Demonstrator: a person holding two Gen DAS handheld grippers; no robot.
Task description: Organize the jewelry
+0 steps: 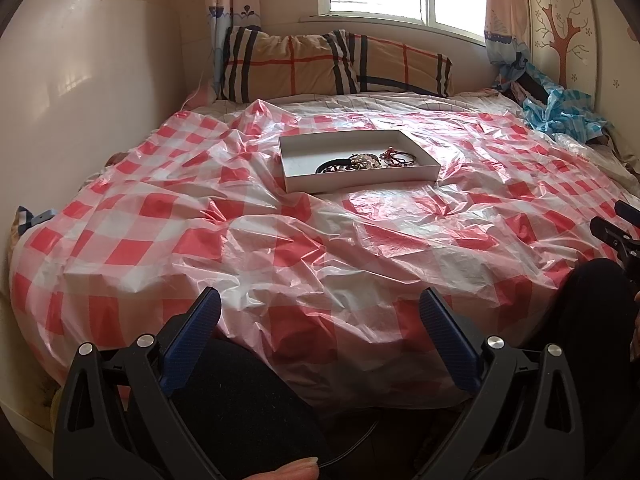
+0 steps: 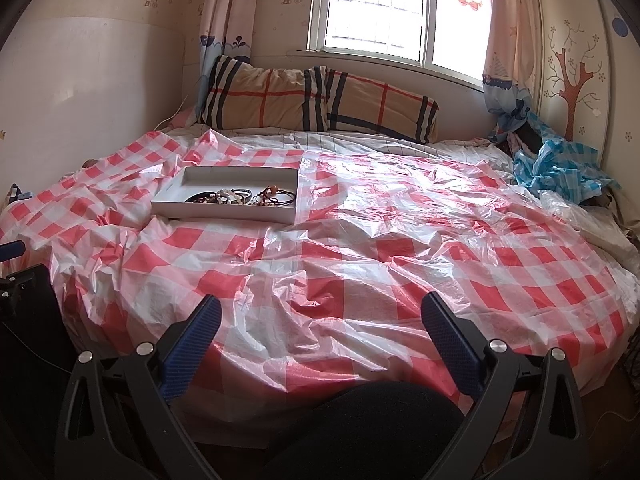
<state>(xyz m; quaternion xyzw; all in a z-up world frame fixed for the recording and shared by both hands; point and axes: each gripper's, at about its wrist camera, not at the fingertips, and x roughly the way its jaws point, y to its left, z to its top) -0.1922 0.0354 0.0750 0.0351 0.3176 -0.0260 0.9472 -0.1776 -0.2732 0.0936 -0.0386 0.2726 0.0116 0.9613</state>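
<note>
A shallow white box [image 1: 304, 148] [image 2: 188, 179] lies on the bed, far ahead of both grippers. Inside its right half sit a black bracelet [image 1: 329, 167] [image 2: 199, 198], a beaded bracelet [image 1: 363, 161] [image 2: 229, 197] and dark hair ties with a red bead [image 1: 400, 157] [image 2: 276, 197]. My left gripper [image 1: 319, 312] is open over the bed's near edge, nothing between its blue pads. My right gripper [image 2: 320, 318] is open too, empty, lower right of the box. The right tool's black tip [image 1: 612, 232] shows at the left wrist view's right edge.
A red-and-white checked plastic sheet [image 1: 280, 248] [image 2: 360, 248] covers the bed. Two plaid pillows [image 1: 320, 64] [image 2: 312, 100] lie under the window. A crumpled blue checked sheet [image 1: 556, 108] [image 2: 560, 172] sits at the far right corner. A person's dark-clothed knees [image 1: 240, 400] [image 2: 380, 420] are below the grippers.
</note>
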